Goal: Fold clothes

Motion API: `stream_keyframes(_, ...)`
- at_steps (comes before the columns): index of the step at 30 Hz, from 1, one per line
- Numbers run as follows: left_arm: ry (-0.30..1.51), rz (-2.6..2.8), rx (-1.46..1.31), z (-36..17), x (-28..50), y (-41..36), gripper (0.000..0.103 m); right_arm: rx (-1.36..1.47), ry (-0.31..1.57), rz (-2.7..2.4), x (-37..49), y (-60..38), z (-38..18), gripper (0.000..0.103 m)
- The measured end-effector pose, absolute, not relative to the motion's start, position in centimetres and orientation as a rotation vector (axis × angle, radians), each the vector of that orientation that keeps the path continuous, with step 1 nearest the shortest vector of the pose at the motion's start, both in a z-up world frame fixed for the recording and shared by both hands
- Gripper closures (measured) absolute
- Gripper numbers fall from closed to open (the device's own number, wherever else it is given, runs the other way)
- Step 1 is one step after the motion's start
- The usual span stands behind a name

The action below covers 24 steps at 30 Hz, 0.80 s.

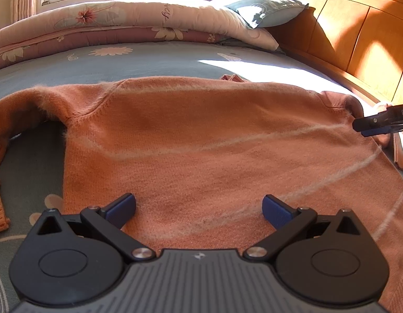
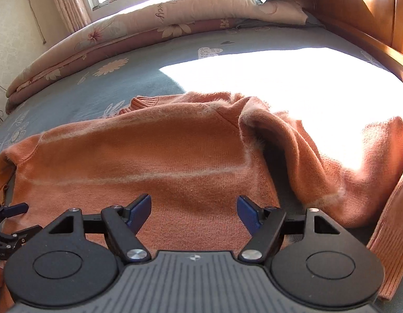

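Both grippers, left (image 1: 199, 207) and right (image 2: 193, 210), hover wide and empty over the sweater (image 1: 201, 135) lying flat on the bed (image 1: 123, 62). Its right sleeve (image 2: 306, 156) lies bunched nearest the right gripper.

The orange sweater (image 1: 201, 135) runs off the bottom and left edges in the left wrist view, so its hem can't be seen. Sun blows out the bedsheet (image 2: 279, 78) (pattern totally gone there) and the right sleeve (image 2: 345, 156) tip.
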State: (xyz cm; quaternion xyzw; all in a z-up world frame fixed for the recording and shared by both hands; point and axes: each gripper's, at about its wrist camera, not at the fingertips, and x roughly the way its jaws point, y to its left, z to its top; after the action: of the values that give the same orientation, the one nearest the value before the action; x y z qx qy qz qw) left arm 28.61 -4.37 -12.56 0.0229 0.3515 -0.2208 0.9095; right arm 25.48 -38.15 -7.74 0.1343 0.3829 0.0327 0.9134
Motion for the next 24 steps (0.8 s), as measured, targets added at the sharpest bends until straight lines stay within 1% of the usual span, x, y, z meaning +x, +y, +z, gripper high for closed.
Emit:
stream_keyframes(2, 0.721, -0.456, 0.053, -12.6, 28.6, -4.4, 0.001, 0.309, 0.760, 0.129, 26.2, -37.7, -7.0, 0.017)
stream_keyframes(4, 0.716, -0.457, 0.063, -12.7, 28.6, -4.5, 0.001, 0.338, 0.753, 0.183, 27.4, -37.0, -6.9, 0.016)
stream_keyframes(9, 0.709, -0.464, 0.064, -12.8, 28.7, -4.4, 0.001, 0.390, 0.821, 0.188, 30.9, -36.6, -9.0, 0.016)
stream_keyframes(10, 0.709, -0.466, 0.061, -12.8, 28.7, -4.3, 0.001, 0.395, 0.837, 0.177, 31.5, -36.6, -9.5, 0.017)
stream_keyframes(11, 0.708, -0.468, 0.059, -12.9, 28.7, -4.3, 0.001, 0.400, 0.852, 0.166, 32.2, -36.7, -10.0, 0.021)
stream_keyframes(14, 0.706, -0.466, 0.065, -12.9, 28.7, -4.4, 0.001, 0.333, 0.829, 0.014, 32.8, -38.6, -10.2, 0.021)
stream_keyframes(15, 0.706, -0.466, 0.066, -12.9, 28.7, -4.4, 0.001, 0.328, 0.821, -0.023, 33.0, -39.5, -10.3, 0.023)
stream_keyframes(17, 0.705, -0.465, 0.067, -12.9, 28.7, -4.4, 0.001, 0.388, 0.822, -0.026, 33.5, -40.9, -10.5, 0.023)
stream_keyframes(19, 0.705, -0.465, 0.069, -12.9, 28.7, -4.4, 0.001, 0.432, 0.806, -0.003, 33.3, -40.6, -9.8, 0.021)
stream_keyframes(21, 0.704, -0.465, 0.071, -12.9, 28.7, -4.4, 0.001, 0.456, 0.786, 0.100, 32.9, -39.1, -9.2, 0.014)
stream_keyframes(24, 0.703, -0.465, 0.073, -12.9, 28.7, -4.4, 0.001, 0.498, 0.808, 0.294, 33.3, -35.8, -9.2, 0.013)
